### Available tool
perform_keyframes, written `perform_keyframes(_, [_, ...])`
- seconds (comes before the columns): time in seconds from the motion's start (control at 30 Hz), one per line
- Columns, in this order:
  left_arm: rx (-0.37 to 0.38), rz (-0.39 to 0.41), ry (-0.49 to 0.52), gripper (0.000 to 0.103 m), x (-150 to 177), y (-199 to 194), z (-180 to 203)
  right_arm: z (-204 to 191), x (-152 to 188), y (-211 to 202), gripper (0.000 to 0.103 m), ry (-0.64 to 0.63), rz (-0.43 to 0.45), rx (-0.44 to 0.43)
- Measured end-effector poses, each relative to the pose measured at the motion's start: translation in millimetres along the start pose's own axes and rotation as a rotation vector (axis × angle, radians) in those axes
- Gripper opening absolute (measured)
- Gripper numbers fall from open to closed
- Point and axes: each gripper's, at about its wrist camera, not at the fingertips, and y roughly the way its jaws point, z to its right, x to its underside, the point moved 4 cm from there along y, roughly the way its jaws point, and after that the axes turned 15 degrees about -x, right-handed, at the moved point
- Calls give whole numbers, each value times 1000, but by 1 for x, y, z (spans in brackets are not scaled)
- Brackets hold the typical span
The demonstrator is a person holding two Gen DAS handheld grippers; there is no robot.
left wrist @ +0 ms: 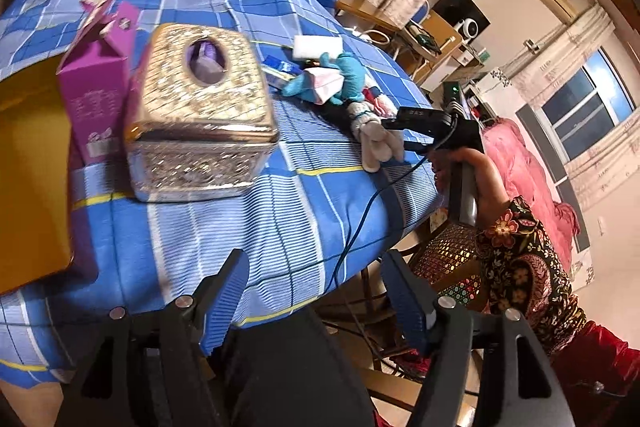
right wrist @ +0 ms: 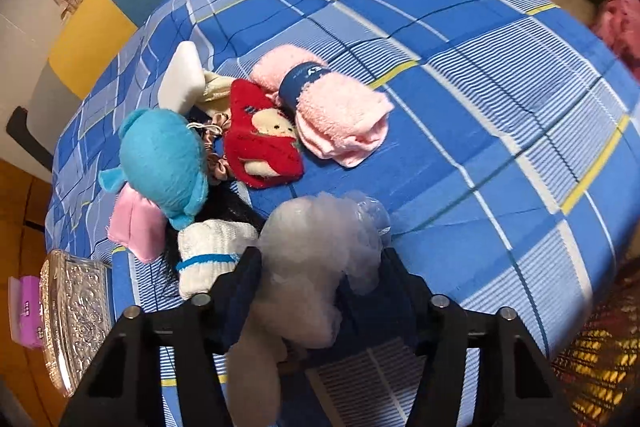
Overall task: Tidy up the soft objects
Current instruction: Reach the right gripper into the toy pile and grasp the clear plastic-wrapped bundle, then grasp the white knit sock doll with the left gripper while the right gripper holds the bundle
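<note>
Soft things lie in a heap on the blue checked tablecloth (right wrist: 460,75): a rolled pink towel (right wrist: 340,111), a red plush (right wrist: 260,143), a blue plush (right wrist: 164,163) and a white knitted piece (right wrist: 212,251). In the right wrist view a blurred grey plush toy (right wrist: 304,247) fills the gap of my right gripper (right wrist: 320,279), and both pads touch its sides. The left wrist view shows that right gripper (left wrist: 394,137) on the grey plush toy (left wrist: 376,143) at the table's right edge. My left gripper (left wrist: 314,299) stands open near the front edge, with nothing between its fingers.
A gold embossed tissue box (left wrist: 200,107) stands mid-table beside a purple carton (left wrist: 96,87) and a yellow box (left wrist: 28,187). A white sponge (right wrist: 182,77) lies behind the heap. A black cable (left wrist: 360,219) hangs over the edge above a wicker chair (left wrist: 448,259).
</note>
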Motion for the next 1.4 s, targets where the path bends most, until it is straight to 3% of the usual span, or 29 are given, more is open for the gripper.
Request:
perform_keyframes(0.07, [2, -2, 20, 70, -4, 3, 8, 2, 0, 3, 43, -2, -8, -9])
perform_keyframes(0.17, [6, -2, 54, 70, -12, 10, 25, 3, 0, 2, 39, 1, 4, -34])
perform_keyframes(0.3, [11, 3, 82, 70, -28, 26, 47, 2, -6, -18, 38, -9, 106, -31])
perform_keyframes(0.53, [-10, 3, 108, 74, -71, 79, 90, -6, -13, -46, 38, -101, 237, 102])
perform_keyframes(0.67, [-8, -44, 97, 74, -97, 126, 110, 1, -16, -48, 39, -73, 252, 113])
perform_keyframes(0.73, [38, -96, 56, 74, -109, 154, 115, 5, -17, -49, 39, -53, 254, 108])
perform_keyframes(0.9, [70, -177, -72, 74, -129, 205, 114, 5, -21, -48, 39, -51, 266, 113])
perform_keyframes(1.1, [61, -181, -37, 74, -134, 229, 134, 8, -24, -50, 39, -37, 280, 109])
perform_keyframes(1.2, [31, -182, -2, 68, -130, 234, 140, 8, -24, -49, 39, -40, 280, 110])
perform_keyframes(1.27, [51, -214, -23, 41, -121, 239, 135, 7, -23, -49, 39, -44, 281, 114])
perform_keyframes(1.3, [61, -218, -30, 33, -119, 240, 135, 7, -24, -49, 39, -45, 281, 116])
perform_keyframes(1.4, [80, -207, -24, 25, -109, 231, 127, 7, -24, -48, 39, -50, 279, 120])
